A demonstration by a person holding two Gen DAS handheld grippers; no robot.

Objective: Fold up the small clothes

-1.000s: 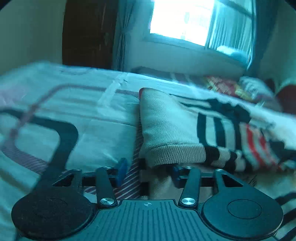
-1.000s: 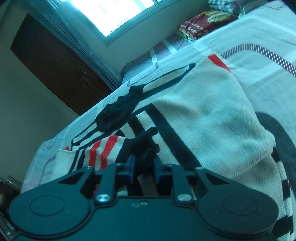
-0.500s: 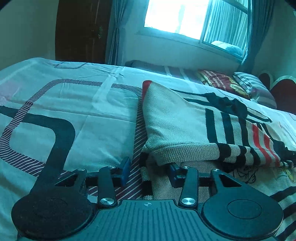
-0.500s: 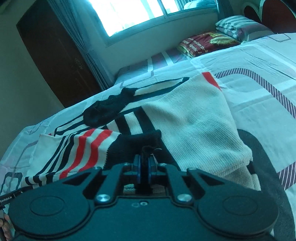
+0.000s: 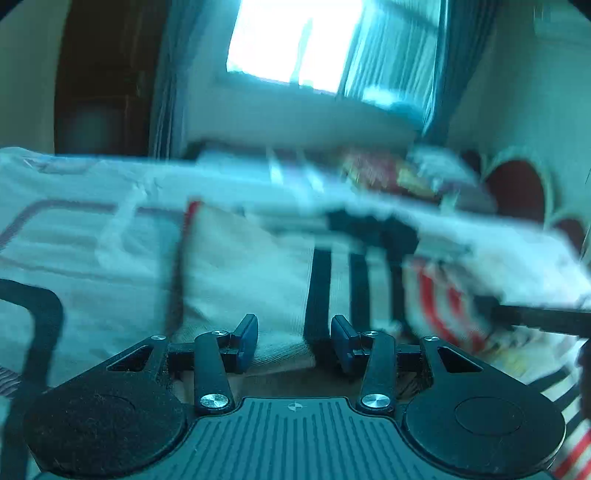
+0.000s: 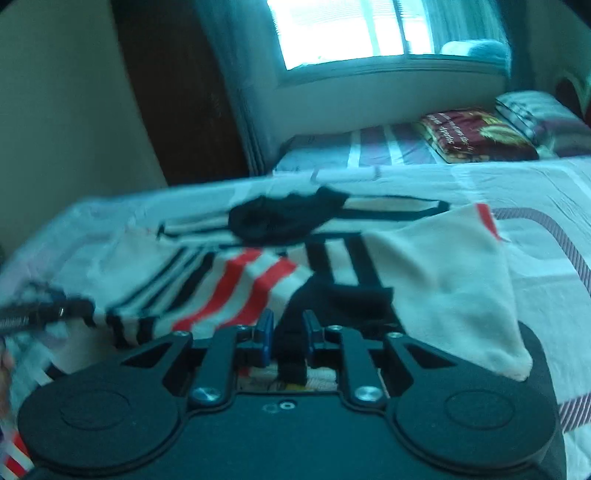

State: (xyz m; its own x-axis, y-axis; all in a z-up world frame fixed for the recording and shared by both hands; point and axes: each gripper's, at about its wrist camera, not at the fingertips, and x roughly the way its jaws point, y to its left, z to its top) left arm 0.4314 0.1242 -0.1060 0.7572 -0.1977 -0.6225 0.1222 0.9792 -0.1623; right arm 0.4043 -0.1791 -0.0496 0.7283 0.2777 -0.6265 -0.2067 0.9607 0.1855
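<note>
A cream knit sweater [image 5: 251,277] with black and red stripes lies on the bed, partly folded over itself. My left gripper [image 5: 294,341] is open just above its ribbed hem, with nothing pinched between its pads; this view is blurred. In the right wrist view the same sweater [image 6: 443,273] spreads ahead. My right gripper [image 6: 288,334] has its jaws opening, and the sweater's black cuff [image 6: 332,299] still runs between the pads, looking slack. A dark blurred bar [image 5: 535,317] at the right edge of the left wrist view looks like the other gripper.
The patterned bedsheet [image 5: 74,258] stretches away to the left. A black piece of cloth [image 6: 284,218] lies at the sweater's far side. Pillows [image 6: 476,136] sit near the headboard [image 5: 517,192], under a bright window [image 6: 343,33]. A dark door [image 6: 177,92] stands at the back left.
The right jaws, pinched tight on the black cuff half a second ago, have parted. The right view has rolled to level. The left gripper has slid right along the hem, still open.
</note>
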